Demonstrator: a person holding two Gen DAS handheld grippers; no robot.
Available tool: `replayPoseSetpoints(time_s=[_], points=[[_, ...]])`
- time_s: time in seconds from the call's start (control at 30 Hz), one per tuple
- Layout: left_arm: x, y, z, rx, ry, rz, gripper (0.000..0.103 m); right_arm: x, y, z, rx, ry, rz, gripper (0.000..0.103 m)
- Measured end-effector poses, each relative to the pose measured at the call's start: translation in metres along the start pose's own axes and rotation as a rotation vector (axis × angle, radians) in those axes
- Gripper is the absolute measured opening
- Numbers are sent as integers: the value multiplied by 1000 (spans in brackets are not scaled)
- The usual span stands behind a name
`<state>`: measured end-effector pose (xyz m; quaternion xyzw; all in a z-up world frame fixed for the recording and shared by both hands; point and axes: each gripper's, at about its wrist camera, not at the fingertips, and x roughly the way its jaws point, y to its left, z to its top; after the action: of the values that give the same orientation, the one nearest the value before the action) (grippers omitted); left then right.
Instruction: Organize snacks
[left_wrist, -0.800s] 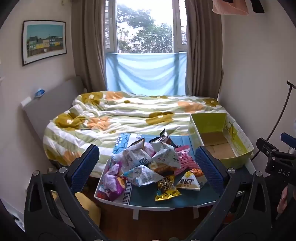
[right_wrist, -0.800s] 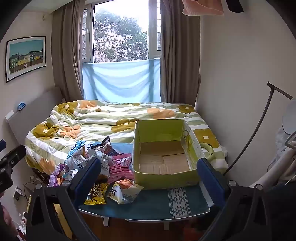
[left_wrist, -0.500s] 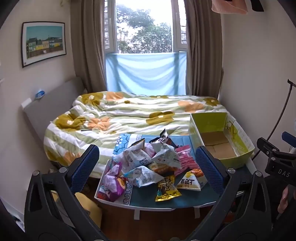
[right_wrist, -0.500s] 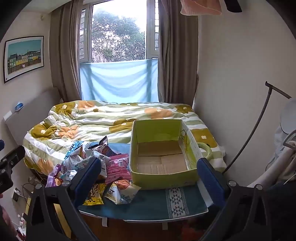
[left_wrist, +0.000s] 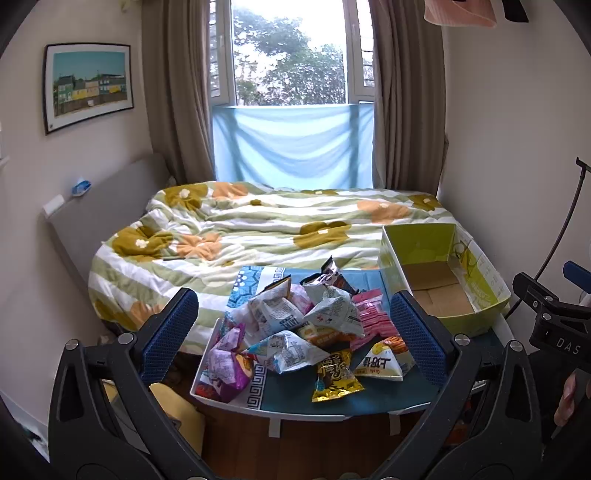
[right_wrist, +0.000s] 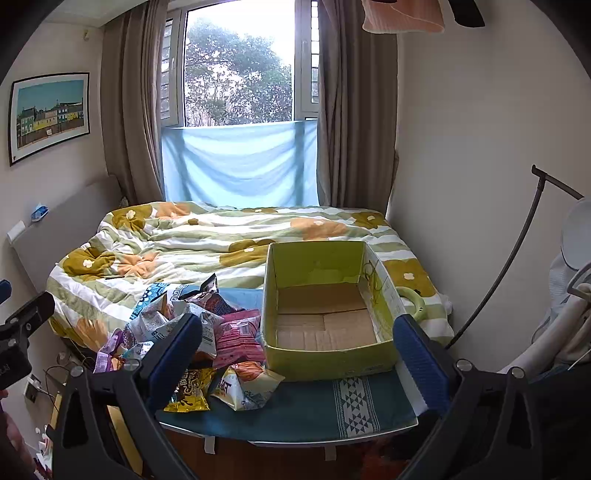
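Note:
A heap of snack packets (left_wrist: 299, 325) lies on a small table with a teal cloth (left_wrist: 295, 391), among them a gold packet (left_wrist: 334, 376), a purple one (left_wrist: 225, 363) and a pink one (right_wrist: 238, 338). An empty yellow-green cardboard box (right_wrist: 325, 314) stands on the table's right side. My left gripper (left_wrist: 295, 332) hangs open well short of the heap, nothing between its blue pads. The right gripper (right_wrist: 299, 350) is open too, facing the box's front wall from a distance. The same box (left_wrist: 443, 280) shows at right in the left wrist view.
Behind the table is a bed with a flowered striped quilt (left_wrist: 258, 229), then curtains and a window. A wall stands at right with a black curved stand (right_wrist: 517, 258). Wooden floor (left_wrist: 314, 443) lies under the table's front edge. A hand (left_wrist: 569, 395) holds the other gripper at far right.
Both views have shifted only slightly; the table and box sit a little lower and nearer in the right wrist view. Both grippers stay wide open and nothing on the table has moved.

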<state>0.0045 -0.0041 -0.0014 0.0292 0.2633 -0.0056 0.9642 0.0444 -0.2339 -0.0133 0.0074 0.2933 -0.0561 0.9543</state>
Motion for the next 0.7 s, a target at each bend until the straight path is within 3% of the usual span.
replayPoseSetpoints(time_s=[0.7], points=[[8, 6, -1, -6, 20, -4, 102, -1, 14, -4, -11, 0, 16, 103]])
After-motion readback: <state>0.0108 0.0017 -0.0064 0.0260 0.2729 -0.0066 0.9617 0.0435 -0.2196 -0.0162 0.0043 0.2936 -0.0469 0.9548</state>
